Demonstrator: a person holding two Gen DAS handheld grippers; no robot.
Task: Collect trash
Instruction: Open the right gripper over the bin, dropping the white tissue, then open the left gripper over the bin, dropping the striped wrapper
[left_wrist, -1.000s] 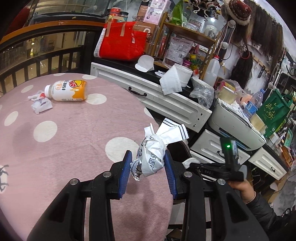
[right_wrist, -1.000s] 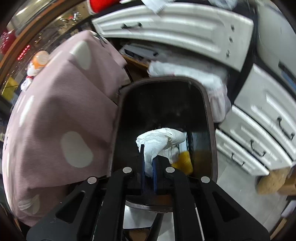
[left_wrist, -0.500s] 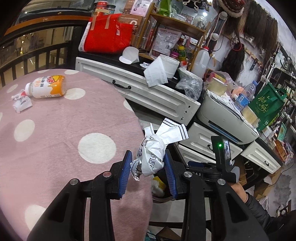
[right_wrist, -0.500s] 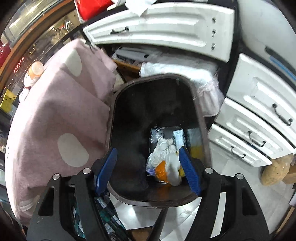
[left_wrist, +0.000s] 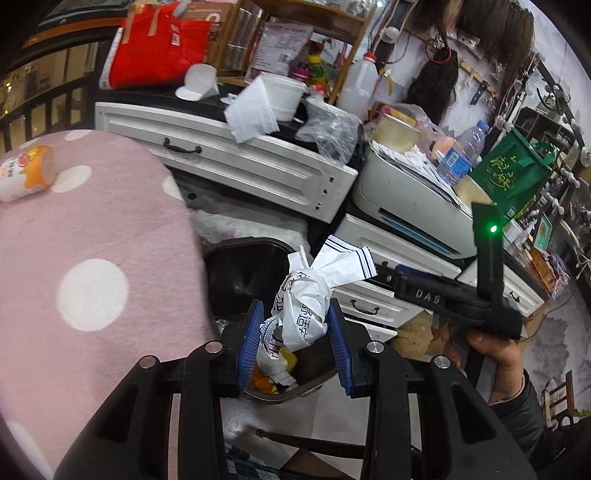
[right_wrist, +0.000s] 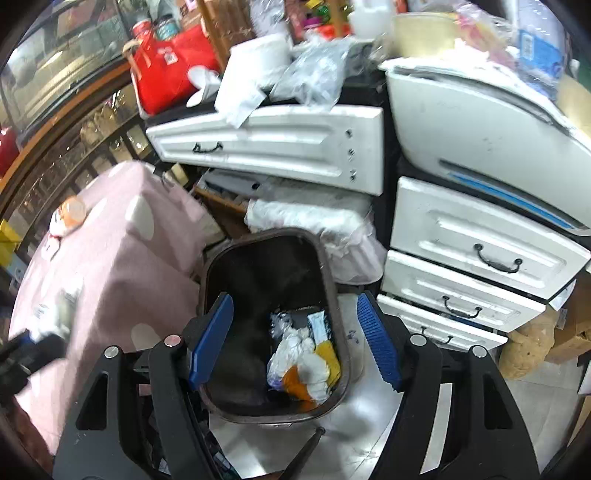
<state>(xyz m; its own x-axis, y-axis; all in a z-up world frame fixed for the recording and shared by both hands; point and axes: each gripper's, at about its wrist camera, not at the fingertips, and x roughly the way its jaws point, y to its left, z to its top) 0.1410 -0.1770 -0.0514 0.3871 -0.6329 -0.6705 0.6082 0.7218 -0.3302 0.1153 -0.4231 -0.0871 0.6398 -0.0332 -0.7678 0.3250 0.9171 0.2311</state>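
On the far left, the orange-labelled bottle (left_wrist: 26, 173) lies on its side on the pink polka-dot counter (left_wrist: 92, 258), not yet collected. Moving right, the left hand-held gripper (left_wrist: 293, 343) is clamped on a crumpled white wrapper (left_wrist: 306, 310) and has carried it off the counter, so it now hangs over the near rim of the dark trash bin (right_wrist: 328, 280) on the floor. Further right, the right hand-held gripper (right_wrist: 295, 339) has just been opening: a second ago it pinched a white wad, and now its blue pads stand wide apart with nothing between them. That wad appears to lie among the trash (right_wrist: 303, 362) in the bin's bottom. One piece looks delivered; the left wrapper likely goes next.
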